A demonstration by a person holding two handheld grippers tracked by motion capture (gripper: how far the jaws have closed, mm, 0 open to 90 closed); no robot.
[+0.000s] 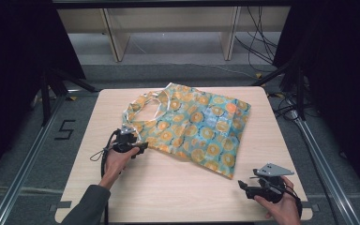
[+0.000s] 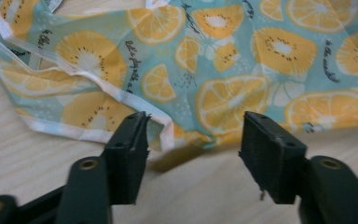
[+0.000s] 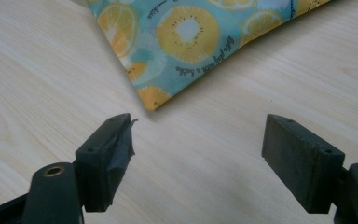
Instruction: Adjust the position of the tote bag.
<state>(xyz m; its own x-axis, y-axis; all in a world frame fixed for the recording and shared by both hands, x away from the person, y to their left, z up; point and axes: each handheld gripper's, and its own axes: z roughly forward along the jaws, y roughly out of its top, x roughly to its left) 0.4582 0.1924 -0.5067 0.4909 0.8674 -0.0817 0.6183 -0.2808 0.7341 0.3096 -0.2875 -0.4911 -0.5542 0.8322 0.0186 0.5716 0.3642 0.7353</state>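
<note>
"5" on floor (image 1: 64, 129) by table

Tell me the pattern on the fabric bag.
Yellow-orange citrus slices on teal fabric bag; left gripper view shows it best.

— What is the bag (image 1: 194, 129) made of?
— Thin printed cloth (slightly sheened, creased) with white-bound edges. The counter (image 1: 168, 187) is seen as pale matt wood grain; the tongs (image 2: 193, 135) are matt black plastic, ribbed on the pads (image 2: 265, 140).
</note>
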